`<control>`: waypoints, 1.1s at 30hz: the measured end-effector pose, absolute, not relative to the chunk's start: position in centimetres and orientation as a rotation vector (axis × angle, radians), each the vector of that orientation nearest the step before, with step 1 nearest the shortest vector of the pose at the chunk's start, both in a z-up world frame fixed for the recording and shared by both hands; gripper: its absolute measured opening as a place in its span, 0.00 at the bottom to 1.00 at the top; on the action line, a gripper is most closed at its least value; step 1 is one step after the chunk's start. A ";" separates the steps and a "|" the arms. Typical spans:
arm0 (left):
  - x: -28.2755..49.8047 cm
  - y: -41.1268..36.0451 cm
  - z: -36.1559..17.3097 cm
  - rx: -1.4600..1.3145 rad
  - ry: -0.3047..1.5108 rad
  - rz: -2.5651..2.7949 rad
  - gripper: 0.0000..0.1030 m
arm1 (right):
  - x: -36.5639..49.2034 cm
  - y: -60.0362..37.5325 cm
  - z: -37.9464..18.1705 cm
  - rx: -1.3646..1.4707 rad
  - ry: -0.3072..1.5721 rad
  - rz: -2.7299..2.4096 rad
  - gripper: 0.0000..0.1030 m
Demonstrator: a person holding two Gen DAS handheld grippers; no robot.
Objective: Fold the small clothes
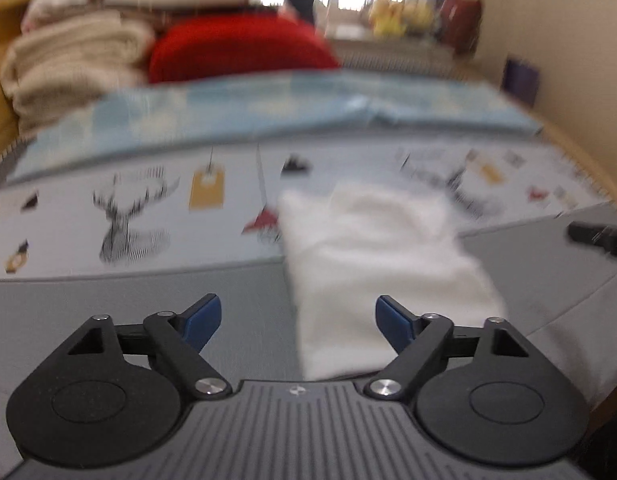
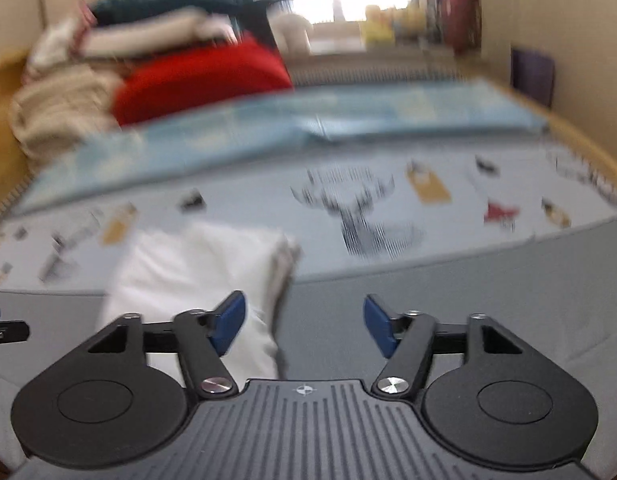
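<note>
A small white garment lies folded on the bed, partly on the printed sheet and partly on the grey cover. My left gripper is open above its near left side, with nothing between the blue pads. In the right wrist view the same white garment sits at lower left, and my right gripper is open above its right edge, holding nothing. Both views are blurred by motion. The tip of the right gripper shows at the right edge of the left wrist view.
A printed sheet with deer and tag motifs covers the bed, with a light blue folded cloth behind it. Stacked beige blankets and a red cushion sit at the back left. A wall runs along the right.
</note>
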State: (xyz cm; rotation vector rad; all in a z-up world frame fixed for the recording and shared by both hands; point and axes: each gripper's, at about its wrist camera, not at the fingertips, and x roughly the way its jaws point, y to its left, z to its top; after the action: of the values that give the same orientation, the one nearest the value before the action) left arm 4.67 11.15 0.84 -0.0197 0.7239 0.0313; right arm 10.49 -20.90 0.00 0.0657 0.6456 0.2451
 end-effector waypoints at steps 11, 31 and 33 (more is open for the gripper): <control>-1.7 5.4 -0.2 -0.147 0.714 0.066 0.92 | 2.8 -20.5 0.7 0.061 0.632 0.278 0.92; -0.4 6.1 -2.3 -0.134 0.782 0.109 0.92 | 2.5 -17.9 -0.5 -0.009 0.696 0.305 0.92; -0.3 6.0 -2.4 -0.129 0.785 0.108 0.92 | 2.5 -17.8 -0.6 -0.018 0.697 0.309 0.92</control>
State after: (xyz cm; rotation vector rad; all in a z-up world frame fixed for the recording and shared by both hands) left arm -0.25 5.99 -2.36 -0.1292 0.7848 0.1083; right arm 2.47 -17.79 -0.59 -0.0179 0.6974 0.3087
